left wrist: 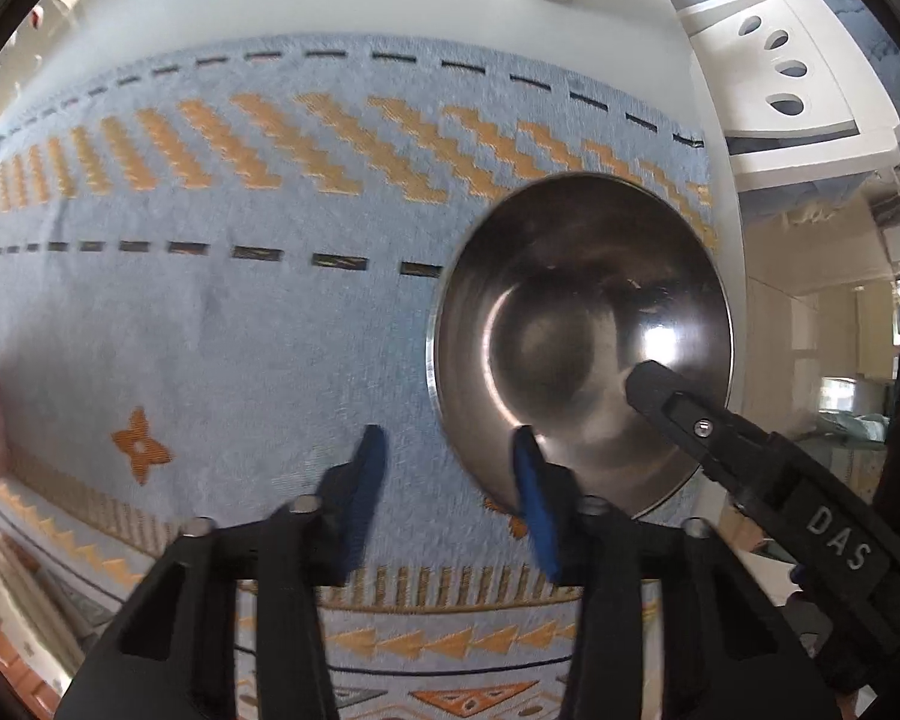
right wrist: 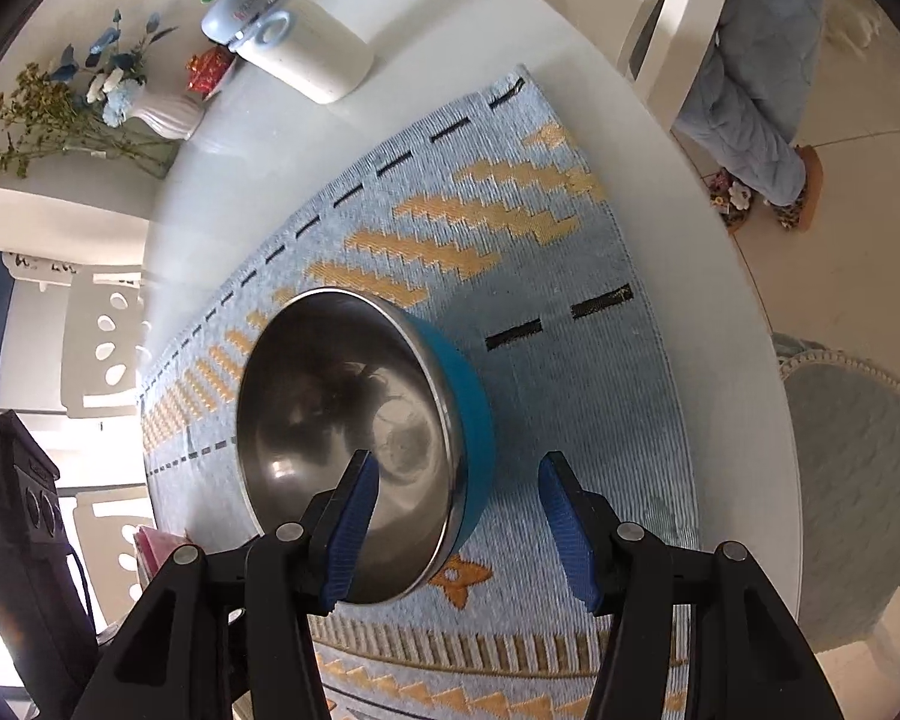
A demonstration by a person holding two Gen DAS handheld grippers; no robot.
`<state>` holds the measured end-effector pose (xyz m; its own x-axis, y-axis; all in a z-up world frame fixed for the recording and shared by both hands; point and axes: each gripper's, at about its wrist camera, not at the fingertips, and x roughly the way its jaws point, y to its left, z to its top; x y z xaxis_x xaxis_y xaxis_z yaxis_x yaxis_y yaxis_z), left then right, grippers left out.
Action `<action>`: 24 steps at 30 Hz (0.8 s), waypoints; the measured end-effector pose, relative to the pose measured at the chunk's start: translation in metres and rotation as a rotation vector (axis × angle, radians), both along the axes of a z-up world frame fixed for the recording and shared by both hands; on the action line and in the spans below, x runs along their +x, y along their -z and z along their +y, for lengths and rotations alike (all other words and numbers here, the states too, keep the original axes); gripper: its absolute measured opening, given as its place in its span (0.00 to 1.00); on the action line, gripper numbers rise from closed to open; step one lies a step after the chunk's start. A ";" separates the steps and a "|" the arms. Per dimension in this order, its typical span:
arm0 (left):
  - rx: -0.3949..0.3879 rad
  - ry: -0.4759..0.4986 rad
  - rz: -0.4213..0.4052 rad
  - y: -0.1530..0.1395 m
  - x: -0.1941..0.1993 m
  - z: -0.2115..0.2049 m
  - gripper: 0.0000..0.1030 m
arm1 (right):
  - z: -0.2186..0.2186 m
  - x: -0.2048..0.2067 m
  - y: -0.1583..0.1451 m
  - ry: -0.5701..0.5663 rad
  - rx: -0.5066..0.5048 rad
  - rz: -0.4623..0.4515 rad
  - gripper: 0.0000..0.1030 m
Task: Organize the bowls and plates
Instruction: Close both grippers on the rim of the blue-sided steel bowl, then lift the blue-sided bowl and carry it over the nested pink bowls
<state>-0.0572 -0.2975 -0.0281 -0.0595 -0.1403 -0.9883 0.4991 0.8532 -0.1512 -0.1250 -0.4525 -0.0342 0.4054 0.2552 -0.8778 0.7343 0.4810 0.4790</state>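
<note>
Steel-lined and teal on the outside, one round bowl (right wrist: 354,450) sits upright on the pale blue woven cloth with orange zigzags (right wrist: 510,228), mouth facing up; being round, it has no long axis to speak of. From the right wrist camera the bowl lies at about ten o'clock of the right gripper (right wrist: 459,519), whose blue pads straddle the bowl's near rim, one pad inside, one outside over the cloth; the jaws stand apart and are not seen pressing the rim. From the left wrist camera the bowl (left wrist: 570,324) sits at one to two o'clock of the left gripper (left wrist: 450,498), whose jaws are unclenched with only cloth (left wrist: 210,312) between them, one pad at the bowl's edge. One white round table (right wrist: 732,420) carries the cloth. One cream canister (right wrist: 318,54) stands at twelve o'clock, one white vase of flowers (right wrist: 162,114) at ten.
</note>
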 end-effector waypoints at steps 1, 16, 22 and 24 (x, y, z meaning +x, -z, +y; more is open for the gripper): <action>-0.004 0.002 -0.004 0.002 0.000 -0.004 0.32 | 0.000 0.001 0.002 -0.001 0.003 0.004 0.48; 0.002 0.042 -0.062 0.021 0.002 -0.033 0.17 | 0.009 0.011 0.011 -0.052 -0.033 0.038 0.21; 0.010 0.036 -0.066 0.020 0.001 -0.010 0.17 | 0.019 0.014 0.008 -0.082 -0.030 0.039 0.17; 0.013 0.028 -0.066 0.020 0.002 -0.003 0.17 | 0.023 0.015 0.007 -0.089 -0.029 0.040 0.17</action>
